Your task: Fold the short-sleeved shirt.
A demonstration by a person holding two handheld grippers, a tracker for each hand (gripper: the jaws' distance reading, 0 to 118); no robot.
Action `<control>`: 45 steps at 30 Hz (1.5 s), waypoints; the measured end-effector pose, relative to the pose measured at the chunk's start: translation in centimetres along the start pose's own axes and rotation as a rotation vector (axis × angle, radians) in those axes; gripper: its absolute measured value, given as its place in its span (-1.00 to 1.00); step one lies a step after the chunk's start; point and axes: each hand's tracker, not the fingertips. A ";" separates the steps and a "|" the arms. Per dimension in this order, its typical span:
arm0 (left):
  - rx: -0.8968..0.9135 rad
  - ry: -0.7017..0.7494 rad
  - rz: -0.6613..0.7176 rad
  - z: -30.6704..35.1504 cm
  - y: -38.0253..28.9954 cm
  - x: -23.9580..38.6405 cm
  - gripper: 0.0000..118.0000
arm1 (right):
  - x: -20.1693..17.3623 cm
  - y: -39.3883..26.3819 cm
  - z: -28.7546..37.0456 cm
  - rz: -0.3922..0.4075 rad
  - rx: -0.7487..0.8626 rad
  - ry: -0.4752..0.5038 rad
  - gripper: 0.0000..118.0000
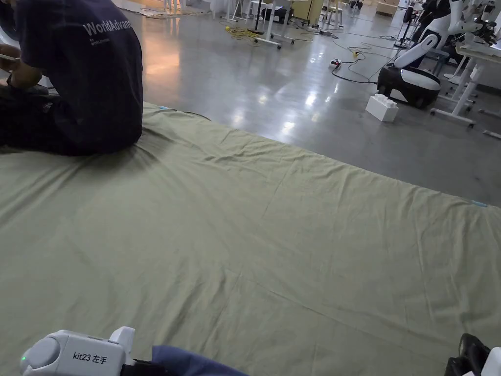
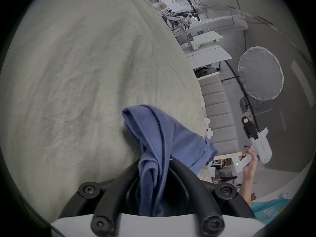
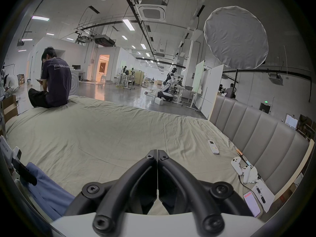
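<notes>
The blue short-sleeved shirt (image 2: 159, 138) hangs bunched from my left gripper (image 2: 153, 165), whose black jaws are shut on a fold of it just above the olive-green bed sheet (image 2: 77, 86). In the head view the left gripper (image 1: 78, 355) sits at the bottom left with a bit of the shirt (image 1: 191, 363) beside it. My right gripper (image 3: 157, 151) is shut with its jaws pressed together and nothing between them, hovering over the sheet (image 3: 102, 134). The right gripper view has the shirt (image 3: 46, 191) at its lower left. A hand holds the right gripper (image 2: 248, 126) off to the side.
A person in a dark T-shirt (image 1: 83, 73) sits on the far left corner of the bed. By the padded headboard (image 3: 256, 129) lie a remote (image 3: 213, 146), two white controllers (image 3: 239, 169), a phone (image 3: 252, 203) and paper. Grey floor with a white robot (image 1: 416, 73) lies beyond.
</notes>
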 end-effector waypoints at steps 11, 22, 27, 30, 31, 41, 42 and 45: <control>0.074 0.122 -0.105 6.6 2.2 5.3 -0.88 | 0.2 0.3 -0.3 -0.005 0.028 0.021 -0.98; 0.134 0.513 -0.166 15.8 3.0 8.4 -0.88 | 0.2 0.4 -1.0 -0.015 0.053 0.056 -0.98; 0.112 0.466 -0.152 14.6 1.7 11.7 -0.88 | 0.2 0.2 -1.2 -0.028 0.052 0.066 -0.98; 0.107 0.344 -0.106 13.1 1.0 14.0 -0.88 | 0.3 0.1 -1.1 -0.033 0.051 0.070 -0.98; 0.103 0.303 -0.105 12.3 0.5 15.2 -0.88 | 0.3 0.0 -1.1 -0.032 0.050 0.070 -0.98; -0.057 0.166 -0.118 0.8 -1.5 20.4 -0.88 | 1.2 -1.2 -0.5 -0.046 0.029 0.059 -0.98; -0.061 0.176 -0.109 -0.5 -1.8 20.4 -0.88 | 1.3 -1.3 -0.5 -0.047 0.026 0.057 -0.98; -0.127 0.254 -0.110 -5.2 -2.7 20.3 -0.88 | 1.8 -1.8 -0.2 -0.053 0.017 0.049 -0.98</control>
